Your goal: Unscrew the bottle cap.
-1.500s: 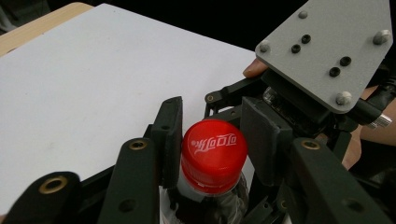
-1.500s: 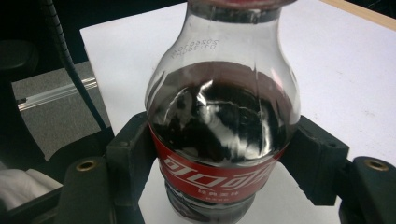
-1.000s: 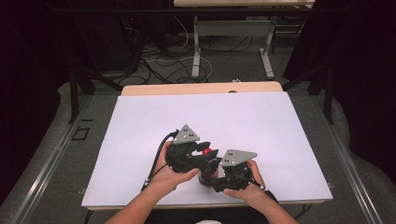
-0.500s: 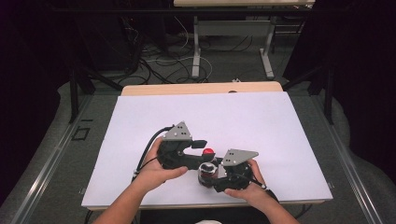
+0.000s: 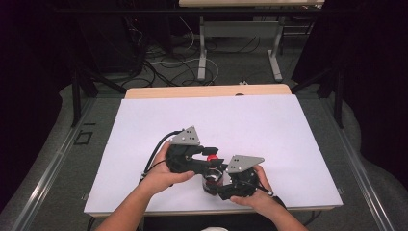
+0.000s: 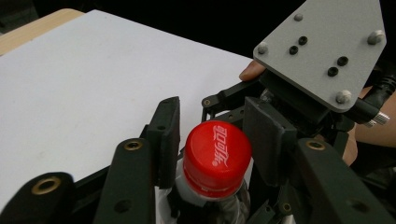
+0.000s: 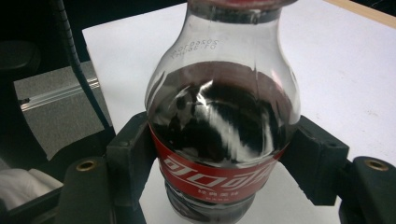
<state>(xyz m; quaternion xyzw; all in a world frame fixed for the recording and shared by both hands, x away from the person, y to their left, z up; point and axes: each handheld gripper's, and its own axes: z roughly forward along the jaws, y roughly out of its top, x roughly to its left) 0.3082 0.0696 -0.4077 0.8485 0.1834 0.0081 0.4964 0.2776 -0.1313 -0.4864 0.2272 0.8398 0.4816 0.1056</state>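
**Cap grip taken, twist to come**

White paper covered the bench (image 5: pixel 269 130), and the cola bottle (image 7: pixel 223 130) stood near its front edge. The right gripper (image 5: pixel 226 185) held the bottle's body tightly. The left gripper (image 6: pixel 212 140) had just closed its fingers (image 6: pixel 164 135) around the red cap (image 6: pixel 215 156). Unscrewing seemed in hand; next, probably, a firm turn of the cap.

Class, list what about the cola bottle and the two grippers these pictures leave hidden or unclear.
- Bottle base: right gripper view, cut off by the bottom edge.
- Bottle body: high view, hidden under both grippers.
- Red cap seal: left gripper view, the rim's lower edge hidden by the left gripper pads; unscrewed or tight, unclear.
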